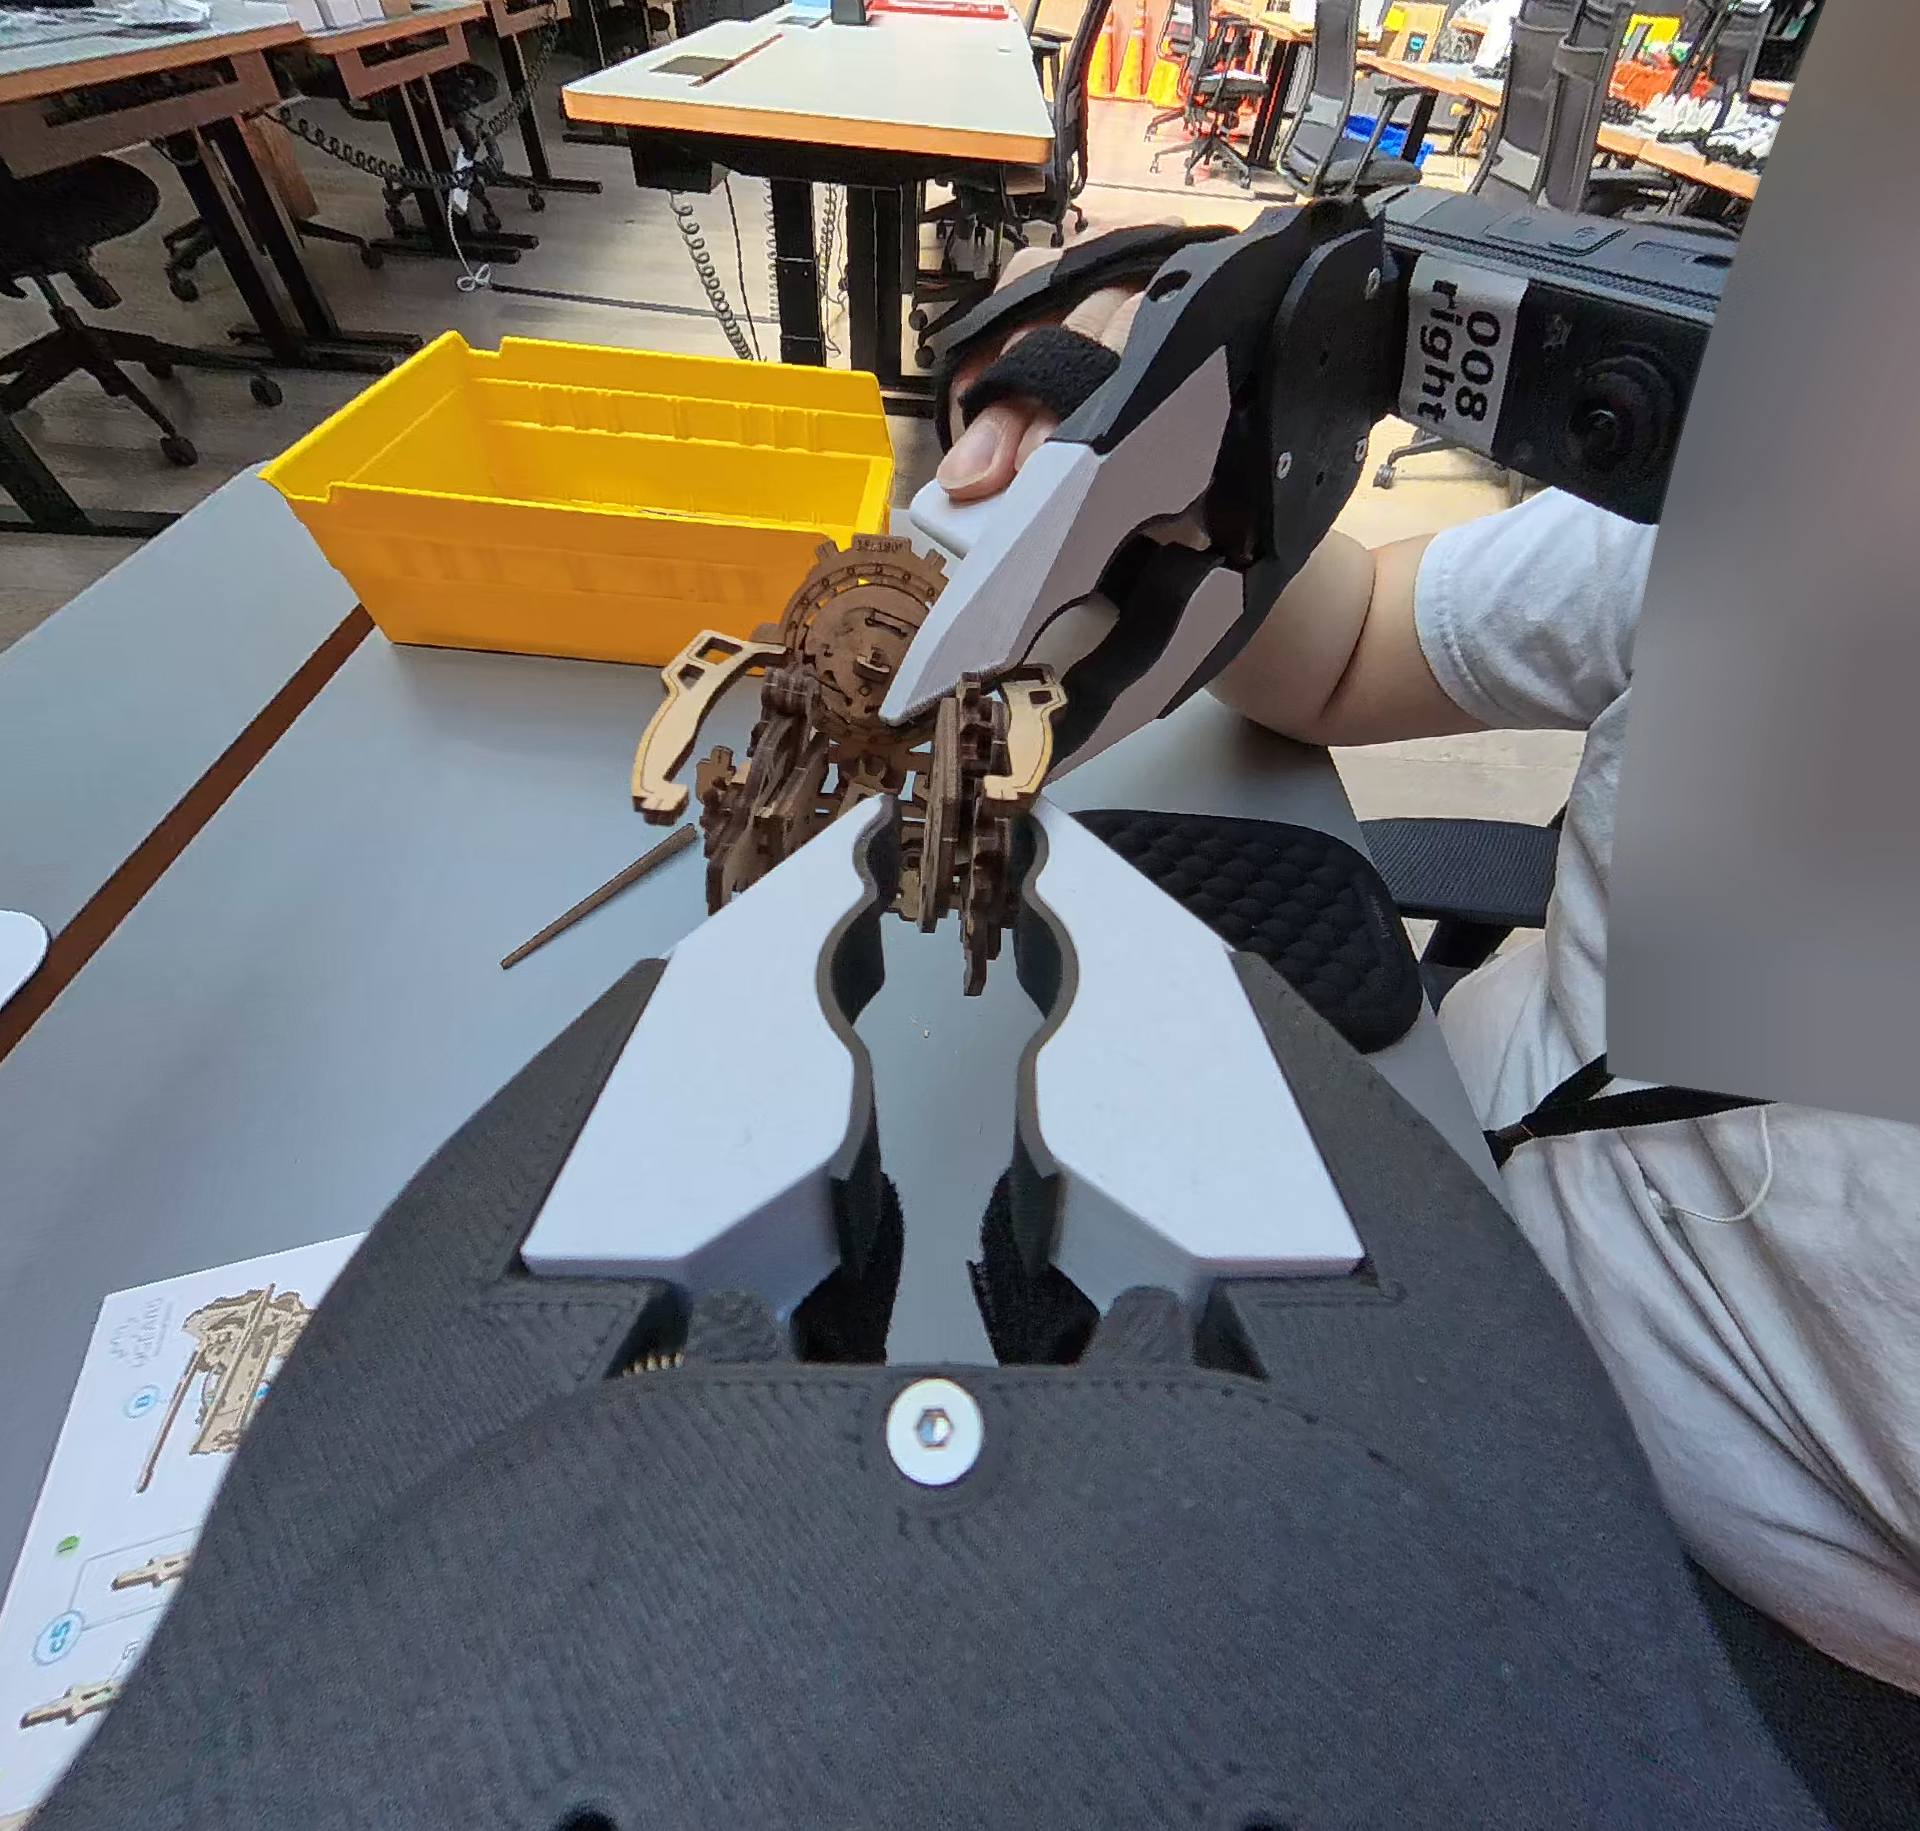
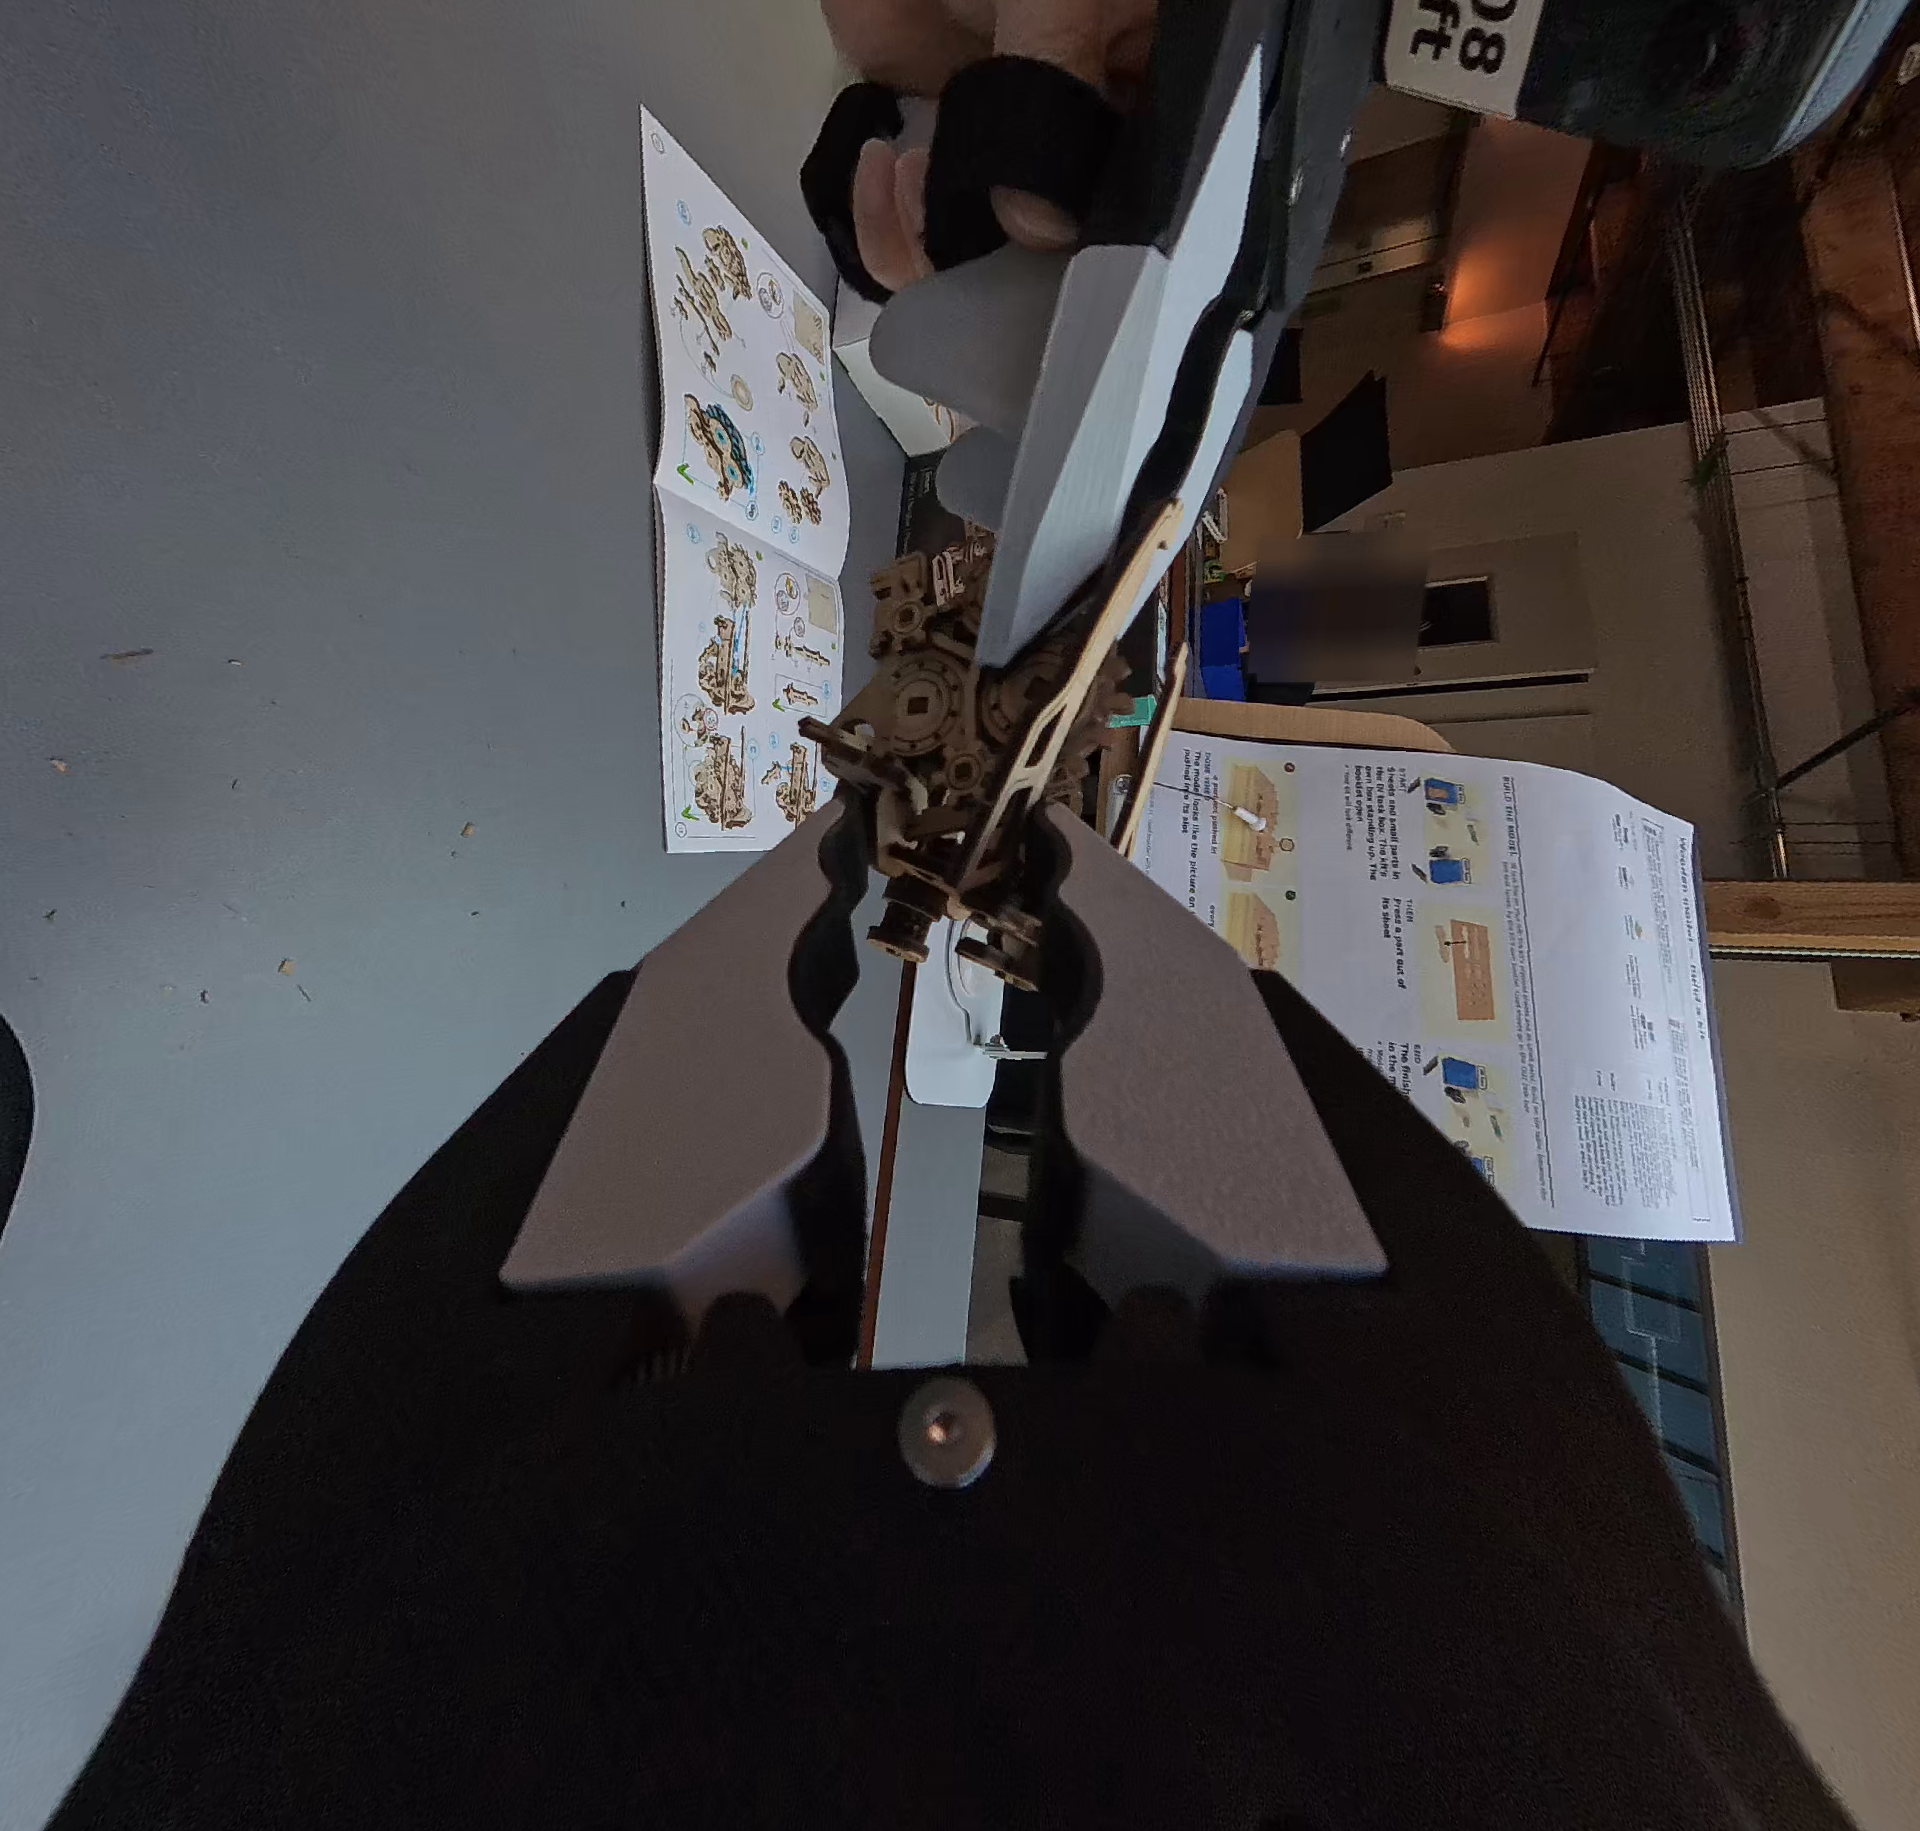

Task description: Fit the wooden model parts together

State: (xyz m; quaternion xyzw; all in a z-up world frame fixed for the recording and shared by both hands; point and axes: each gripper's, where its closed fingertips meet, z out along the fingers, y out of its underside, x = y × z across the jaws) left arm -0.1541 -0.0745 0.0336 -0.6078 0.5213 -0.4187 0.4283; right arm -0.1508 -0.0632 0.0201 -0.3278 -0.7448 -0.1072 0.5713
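A dark brown wooden model [image 1: 831, 680] of gears and plates, with pale curved side pieces [image 1: 681, 721], is held above the grey table [image 1: 312, 950]. My left gripper [image 1: 961, 825] is shut on its lower part. My right gripper [image 1: 977, 732] comes in from the upper right and is shut on its upper right part. In the right wrist view the model [image 2: 925, 742] sits between my right gripper's tips [image 2: 945, 836], and the left gripper [image 2: 1070, 628] clamps it from above beside a pale thin strut [image 2: 1049, 753].
A yellow bin [image 1: 582, 534] stands just behind the model. A thin wooden stick [image 1: 603, 893] lies on the table to its left. An assembly booklet [image 2: 748, 493] lies open on the table, and a printed instruction sheet [image 2: 1455, 950] hangs past the table edge. The person's arm [image 1: 1351, 628] rests at the right. Only a small space, under 4 cm, lies between the two pairs of fingers. Left tips and right tips are each some 25 centimetres from the thin wooden stick [image 1: 603, 893].
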